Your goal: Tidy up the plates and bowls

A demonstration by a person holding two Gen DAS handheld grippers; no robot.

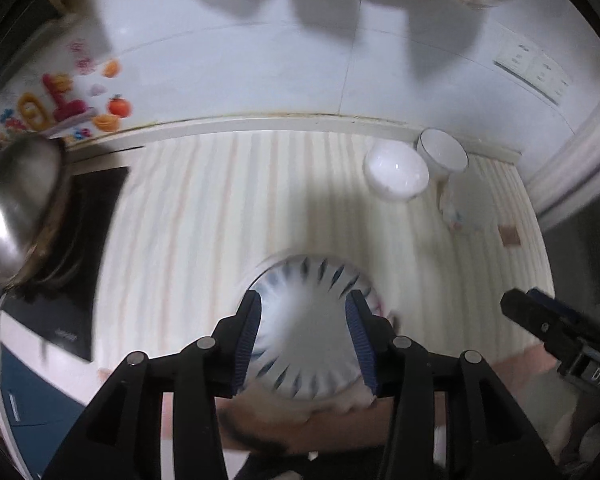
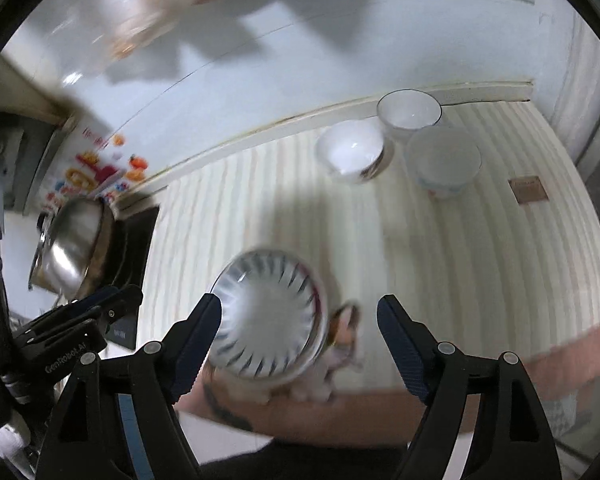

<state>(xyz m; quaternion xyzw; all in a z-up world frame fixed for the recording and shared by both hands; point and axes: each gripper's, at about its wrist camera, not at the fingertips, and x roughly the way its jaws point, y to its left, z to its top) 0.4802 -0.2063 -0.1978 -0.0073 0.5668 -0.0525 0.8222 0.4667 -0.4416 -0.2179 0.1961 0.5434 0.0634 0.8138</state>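
Note:
A white bowl with dark blue radial strokes (image 1: 310,328) sits near the front edge of the striped counter (image 1: 228,200). My left gripper (image 1: 306,340) is open, its fingers wide on either side of this bowl, above it. My right gripper (image 2: 300,344) is open and empty; the same bowl (image 2: 266,316) lies under its left finger. Three more bowls stand at the back right: a plain white one (image 2: 350,150), a dark-rimmed one (image 2: 408,110) and a pale one (image 2: 442,160). The first two show in the left wrist view (image 1: 396,170), (image 1: 442,148).
A steel pot (image 1: 20,204) stands on a black cooktop (image 1: 76,248) at the left. The tiled wall (image 1: 260,60) carries colourful stickers (image 1: 60,104) and sockets (image 1: 536,68). A small brown square (image 2: 528,190) lies on the counter at the right. The right gripper's tip (image 1: 540,316) shows at the right.

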